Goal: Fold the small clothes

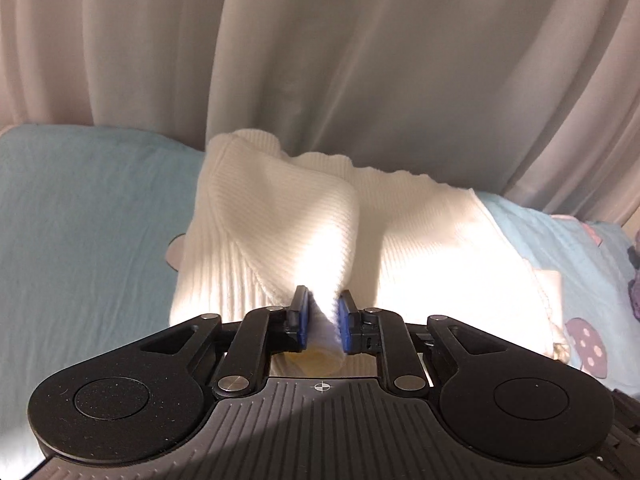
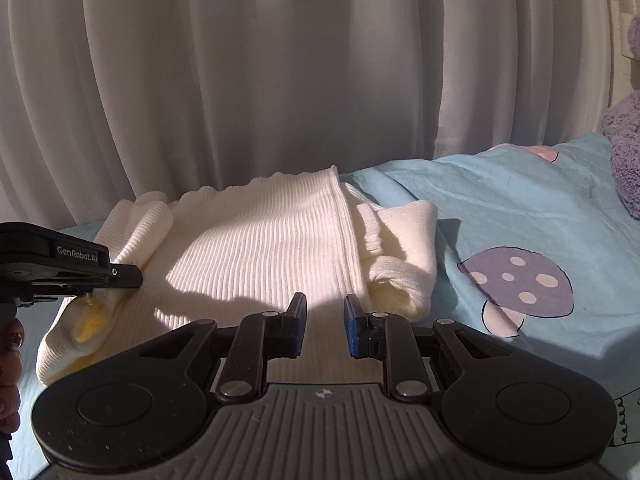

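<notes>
A white ribbed knit garment (image 1: 420, 240) lies on a light blue bed sheet (image 1: 80, 220). My left gripper (image 1: 323, 314) is shut on a fold of the garment's left sleeve (image 1: 280, 220) and holds it lifted above the body of the garment. In the right wrist view the garment (image 2: 260, 248) lies flat with its right sleeve (image 2: 404, 256) folded in. My right gripper (image 2: 325, 312) is open and empty, just above the garment's near edge. The left gripper (image 2: 100, 276) shows at the left edge, pinching the sleeve.
Grey-white curtains (image 2: 280, 80) hang close behind the bed. The sheet (image 2: 520, 208) has a purple mushroom print (image 2: 520, 280) to the right of the garment. A fuzzy purple thing (image 2: 626, 152) sits at the far right.
</notes>
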The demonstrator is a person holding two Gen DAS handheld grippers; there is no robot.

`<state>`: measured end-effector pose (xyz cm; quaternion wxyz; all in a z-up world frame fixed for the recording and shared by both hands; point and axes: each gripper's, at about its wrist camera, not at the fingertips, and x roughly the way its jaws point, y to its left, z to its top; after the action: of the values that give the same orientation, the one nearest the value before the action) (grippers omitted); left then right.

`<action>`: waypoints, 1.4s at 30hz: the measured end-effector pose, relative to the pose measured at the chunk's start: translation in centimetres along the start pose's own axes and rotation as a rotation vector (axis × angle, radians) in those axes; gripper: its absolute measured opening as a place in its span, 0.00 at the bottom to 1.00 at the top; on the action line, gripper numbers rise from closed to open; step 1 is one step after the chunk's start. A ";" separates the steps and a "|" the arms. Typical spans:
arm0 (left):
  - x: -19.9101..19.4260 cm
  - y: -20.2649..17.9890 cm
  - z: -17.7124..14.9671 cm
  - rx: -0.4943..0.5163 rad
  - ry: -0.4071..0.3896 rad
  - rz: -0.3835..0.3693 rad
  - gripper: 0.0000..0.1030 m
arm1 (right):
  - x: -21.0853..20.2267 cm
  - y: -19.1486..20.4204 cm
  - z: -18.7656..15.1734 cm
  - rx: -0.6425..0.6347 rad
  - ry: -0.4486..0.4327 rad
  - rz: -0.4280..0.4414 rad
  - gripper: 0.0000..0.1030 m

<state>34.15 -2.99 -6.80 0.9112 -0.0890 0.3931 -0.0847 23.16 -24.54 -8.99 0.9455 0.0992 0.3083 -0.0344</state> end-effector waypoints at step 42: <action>-4.0 10.7 -2.3 -0.208 -0.004 0.195 0.77 | 13.2 7.9 5.4 0.369 0.475 0.723 0.44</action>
<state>30.67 8.07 -8.01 0.9018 -0.1443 0.4047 0.0455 37.90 -17.98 -11.18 0.7667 0.3718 0.4504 0.2667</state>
